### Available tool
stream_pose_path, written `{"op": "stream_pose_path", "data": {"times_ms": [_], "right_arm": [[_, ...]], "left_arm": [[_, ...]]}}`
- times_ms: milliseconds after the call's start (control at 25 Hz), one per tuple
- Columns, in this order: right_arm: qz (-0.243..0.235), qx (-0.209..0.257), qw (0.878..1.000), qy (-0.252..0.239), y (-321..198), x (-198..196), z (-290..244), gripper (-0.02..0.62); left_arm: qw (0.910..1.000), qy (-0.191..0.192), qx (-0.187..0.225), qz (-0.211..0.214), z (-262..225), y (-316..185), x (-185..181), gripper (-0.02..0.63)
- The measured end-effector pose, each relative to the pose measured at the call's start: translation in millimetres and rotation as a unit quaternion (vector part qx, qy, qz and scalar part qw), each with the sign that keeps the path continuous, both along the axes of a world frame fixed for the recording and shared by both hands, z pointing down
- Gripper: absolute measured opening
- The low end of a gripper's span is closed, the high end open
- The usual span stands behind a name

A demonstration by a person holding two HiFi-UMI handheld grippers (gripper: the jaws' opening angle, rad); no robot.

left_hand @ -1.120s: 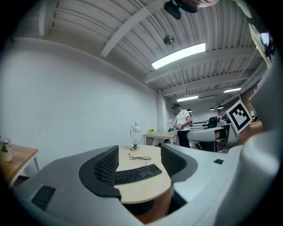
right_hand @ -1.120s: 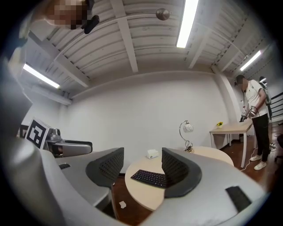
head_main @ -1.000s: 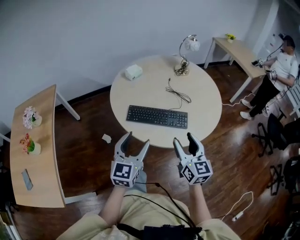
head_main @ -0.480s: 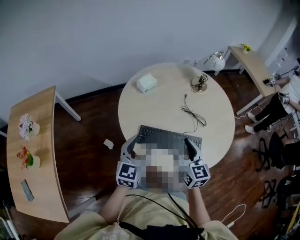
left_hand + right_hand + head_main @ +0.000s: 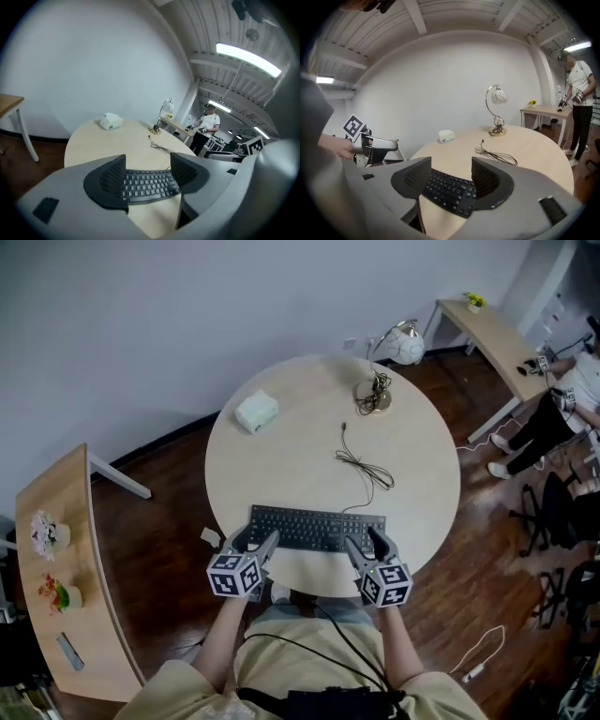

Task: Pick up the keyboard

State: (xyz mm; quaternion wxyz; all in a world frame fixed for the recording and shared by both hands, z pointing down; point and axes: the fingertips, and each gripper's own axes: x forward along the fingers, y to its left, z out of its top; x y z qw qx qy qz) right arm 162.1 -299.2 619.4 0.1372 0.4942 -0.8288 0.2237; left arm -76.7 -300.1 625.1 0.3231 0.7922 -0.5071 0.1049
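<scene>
Grippers at keyboard's near edge, one per end; prob. set for a two-handed lift.
L gripper (image 5: 253, 543) & R gripper (image 5: 365, 541): jaws apart, nothing held. Keyboard (image 5: 317, 528) flat by front rim of round table (image 5: 281, 460); cable (image 5: 362, 466), lamp (image 5: 379, 388), white box (image 5: 256, 412) behind. Wood floor (image 5: 159, 512), side desk (image 5: 70, 615), person (image 5: 572, 395) far rt.
</scene>
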Motion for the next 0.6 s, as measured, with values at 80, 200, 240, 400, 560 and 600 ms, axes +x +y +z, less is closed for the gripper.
{"op": "stream_pose_path", "data": {"times_ms": [80, 200, 240, 400, 560, 600], "right_arm": [[0.012, -0.046, 0.999, -0.003, 0.5, 34.9, 32.5, 0.272], [0.038, -0.104, 0.994, -0.018, -4.9, 83.1, 75.2, 0.272], [0.044, -0.117, 0.992, -0.023, -6.9, 94.7, 87.4, 0.272], [0.026, -0.171, 0.985, -0.02, -13.9, 116.4, 137.2, 0.272], [-0.025, -0.246, 0.969, -0.023, -12.2, 115.8, 181.3, 0.295], [-0.034, -0.258, 0.965, -0.024, -11.8, 114.5, 187.7, 0.295]], "left_arm": [[0.9986, -0.025, -0.047, 0.002, 35.8, -2.2, -7.6, 0.29], [0.9915, -0.066, -0.112, 0.005, 89.0, -7.9, -21.2, 0.293], [0.9883, -0.072, -0.134, 0.007, 104.6, -8.3, -25.7, 0.322], [0.9761, -0.076, -0.201, 0.035, 146.0, -12.4, -36.4, 0.39], [0.9667, -0.063, -0.237, 0.074, 162.8, -23.5, -33.4, 0.39], [0.9652, -0.059, -0.243, 0.076, 166.0, -26.3, -32.0, 0.39]]}}
